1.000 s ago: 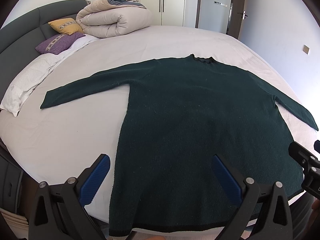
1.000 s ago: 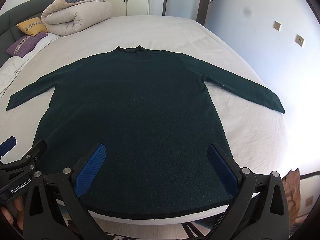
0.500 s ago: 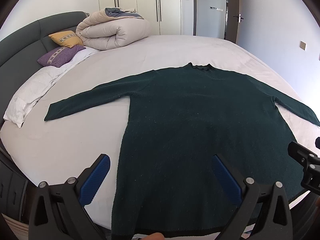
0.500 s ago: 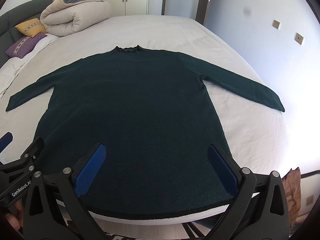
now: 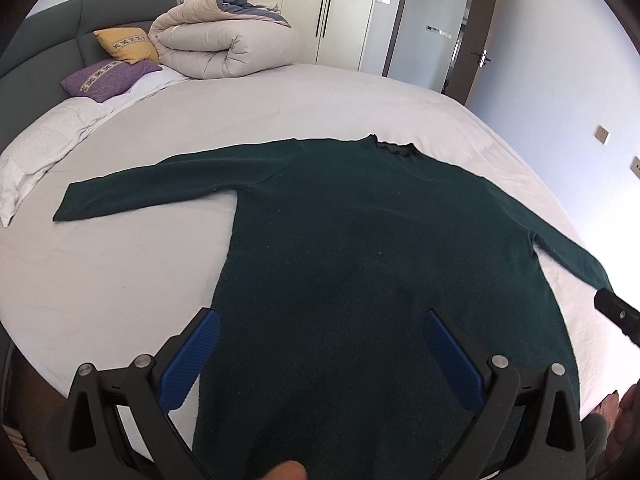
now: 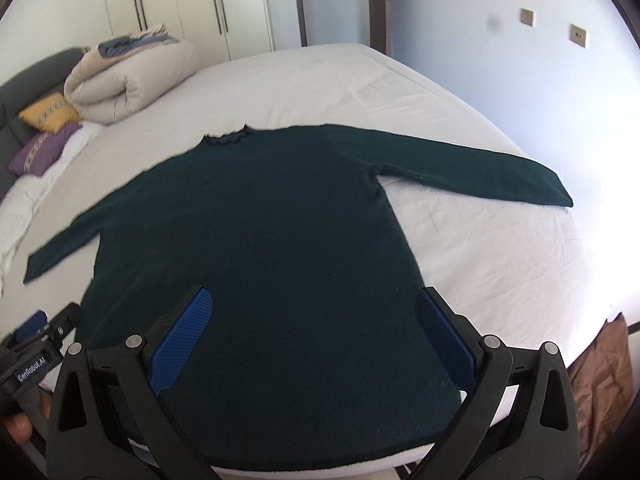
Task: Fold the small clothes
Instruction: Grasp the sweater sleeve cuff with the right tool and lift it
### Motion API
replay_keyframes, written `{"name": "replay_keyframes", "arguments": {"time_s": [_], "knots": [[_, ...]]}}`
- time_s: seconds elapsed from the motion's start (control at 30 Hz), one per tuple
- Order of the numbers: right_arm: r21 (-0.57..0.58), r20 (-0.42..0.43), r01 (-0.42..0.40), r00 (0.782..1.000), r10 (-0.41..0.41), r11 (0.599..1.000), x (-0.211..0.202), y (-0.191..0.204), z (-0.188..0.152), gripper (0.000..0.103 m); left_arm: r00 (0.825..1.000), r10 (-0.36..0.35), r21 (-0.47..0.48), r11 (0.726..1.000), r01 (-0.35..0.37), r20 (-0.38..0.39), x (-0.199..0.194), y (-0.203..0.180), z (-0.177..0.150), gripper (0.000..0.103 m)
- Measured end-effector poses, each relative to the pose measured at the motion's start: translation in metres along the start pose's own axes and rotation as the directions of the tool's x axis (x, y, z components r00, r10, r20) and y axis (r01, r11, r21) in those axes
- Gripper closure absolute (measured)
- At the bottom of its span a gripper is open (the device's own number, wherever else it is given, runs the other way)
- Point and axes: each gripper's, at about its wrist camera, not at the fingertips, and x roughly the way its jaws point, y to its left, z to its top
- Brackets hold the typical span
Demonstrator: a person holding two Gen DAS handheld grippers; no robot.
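A dark green long-sleeved sweater [image 5: 360, 248] lies flat on the white bed, neck away from me, both sleeves spread out to the sides. It also shows in the right wrist view [image 6: 260, 240]. My left gripper [image 5: 320, 344] is open and empty, above the sweater's lower left part near the hem. My right gripper [image 6: 312, 328] is open and empty, above the lower right part near the hem. The right gripper's tip shows at the right edge of the left wrist view [image 5: 616, 314]; the left gripper shows at the lower left of the right wrist view [image 6: 36, 356].
The white bed [image 5: 120, 264] carries a rolled beige duvet [image 5: 224, 46], a yellow pillow [image 5: 128, 44] and a purple pillow [image 5: 106, 80] at the far left by the dark headboard [image 5: 40, 32]. Wardrobes and a door stand behind. A brown bag [image 6: 600, 380] sits beside the bed.
Both grippers have tilted and shifted a little: the left view swung left, the right view swung right and is slightly blurred. The sweater lies unchanged. Both stay open.
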Motion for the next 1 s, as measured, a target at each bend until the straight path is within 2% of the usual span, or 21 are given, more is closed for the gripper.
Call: {"name": "replay_keyframes", "arguments": {"time_s": [0.07,0.13,0.2,0.3,0.43,0.53,0.6,0.67,0.73,0.8,0.97,1.0], "knots": [[0.118,0.043,-0.04,0.998,0.035,0.992,0.001,-0.042,0.017,0.0,0.999,-0.037,-0.001,0.999,0.037,0.003,0.005,0.0,0.006,0.0],[0.27,0.085,-0.094,0.994,0.074,0.958,0.008,-0.095,0.032,0.0,0.999,-0.044,-0.022,0.999,0.045,0.014,0.01,0.001,0.01,0.0],[0.443,0.136,-0.15,0.986,0.099,0.884,0.019,-0.156,0.04,0.0,0.999,-0.037,-0.011,0.999,0.037,0.005,0.016,-0.003,0.013,0.0],[0.617,0.196,-0.203,0.975,0.101,0.76,0.041,-0.236,0.043,0.0,0.994,-0.036,0.005,0.999,0.036,-0.099,0.037,-0.007,0.016,0.0],[0.769,0.186,-0.216,0.976,0.113,0.602,0.078,-0.319,0.037,0.002,0.995,-0.05,-0.039,0.998,0.047,-0.083,0.046,-0.001,0.023,0.0],[0.84,0.195,-0.235,0.972,0.132,0.489,0.105,-0.361,0.031,0.013,0.99,-0.1,-0.07,0.993,0.093,-0.101,0.057,0.001,0.03,0.0],[0.881,0.164,-0.207,0.977,0.135,0.426,0.126,-0.38,0.025,0.021,0.986,-0.13,-0.081,0.989,0.122,-0.103,0.062,0.0,0.036,0.0],[0.903,0.192,-0.231,0.971,0.141,0.362,0.137,-0.392,0.023,0.024,0.983,-0.154,-0.088,0.986,0.145,-0.105,0.067,0.0,0.041,0.0],[0.899,0.221,-0.256,0.966,0.135,0.355,0.143,-0.398,0.031,0.024,0.977,-0.185,-0.099,0.98,0.175,-0.105,0.071,-0.002,0.043,0.0],[0.898,0.233,-0.263,0.964,0.125,0.354,0.152,-0.404,0.039,0.028,0.97,-0.214,-0.112,0.973,0.201,-0.115,0.077,-0.003,0.045,0.001],[0.911,0.283,-0.305,0.952,0.117,0.278,0.175,-0.431,0.045,0.049,0.962,-0.244,-0.108,0.967,0.232,-0.119,0.082,-0.012,0.048,0.002],[0.909,0.304,-0.323,0.946,0.111,0.264,0.179,-0.436,0.035,0.053,0.962,-0.247,-0.104,0.966,0.235,-0.119,0.083,-0.014,0.049,0.002]]}}
